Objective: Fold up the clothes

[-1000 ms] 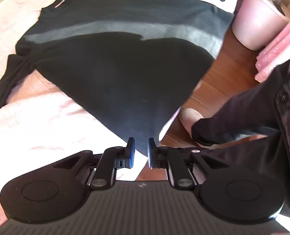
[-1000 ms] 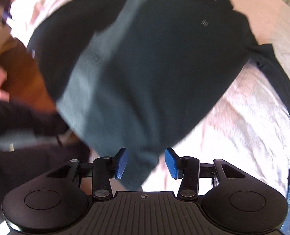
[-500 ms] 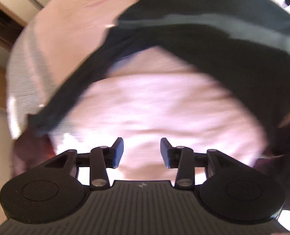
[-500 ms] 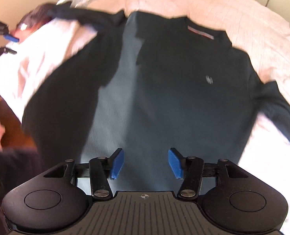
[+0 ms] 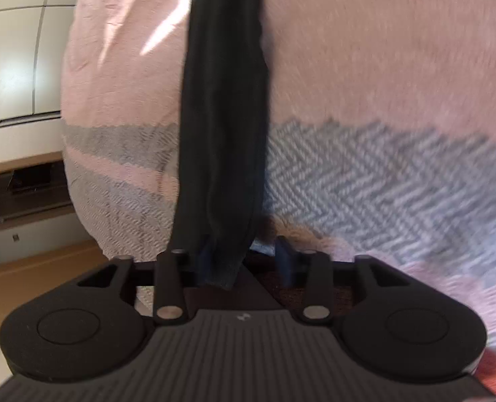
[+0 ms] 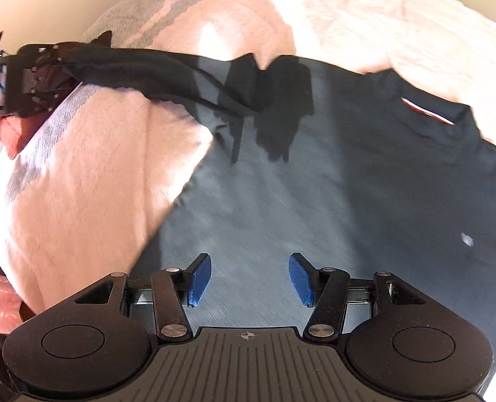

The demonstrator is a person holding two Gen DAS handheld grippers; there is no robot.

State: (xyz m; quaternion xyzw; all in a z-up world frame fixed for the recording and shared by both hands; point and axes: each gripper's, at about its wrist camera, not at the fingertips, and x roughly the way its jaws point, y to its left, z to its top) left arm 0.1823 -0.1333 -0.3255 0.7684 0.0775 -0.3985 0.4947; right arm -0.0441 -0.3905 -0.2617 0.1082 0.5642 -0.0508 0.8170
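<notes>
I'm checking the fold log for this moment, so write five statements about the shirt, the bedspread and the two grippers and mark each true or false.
1. The dark shirt lies spread on a pink bedspread. True.
2. The right gripper is clamped on the shirt's hem. False: its blue pads stand apart above the cloth with nothing between them.
3. The shirt's sleeve runs in between the fingers of the left gripper. True.
4. The bedspread is plain pink all over. False: it has grey herringbone bands.
5. The sleeve on the left gripper's side is already folded across the shirt's chest. False: it stretches out sideways, away from the body.
</notes>
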